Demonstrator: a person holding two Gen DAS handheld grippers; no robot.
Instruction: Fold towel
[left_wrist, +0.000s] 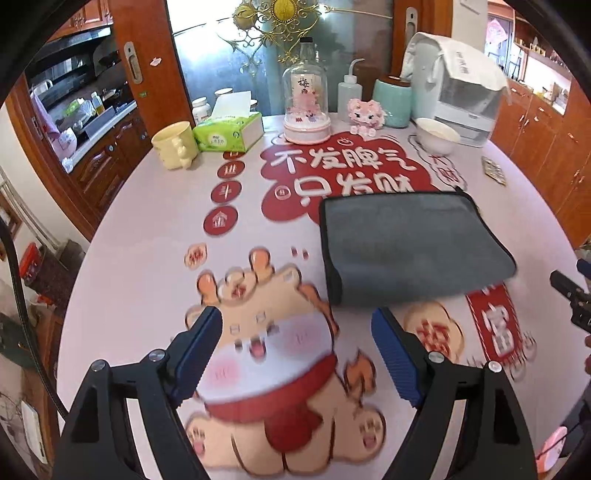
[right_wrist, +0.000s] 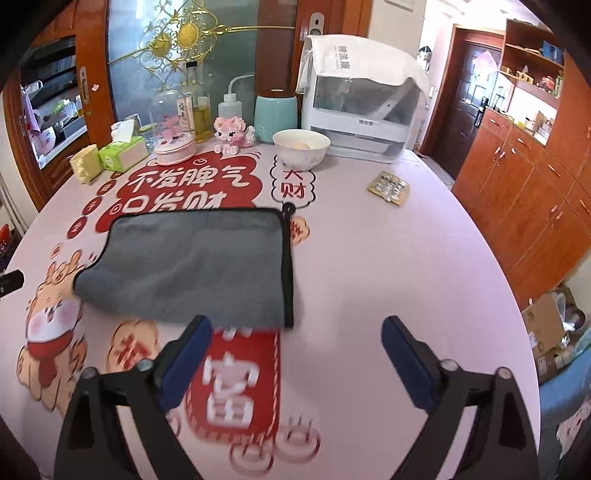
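Both left gripper (left_wrist: 295, 350) and right gripper (right_wrist: 295, 354) spread wide, empty, folded grey microfibre towel with black trim (right_wrist: 192, 262) just beyond fingertips; sloppy one-layer grab could undo fold.

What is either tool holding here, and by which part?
Nothing. The left tool and right tool are both open, short of the folded grey towel on the table.
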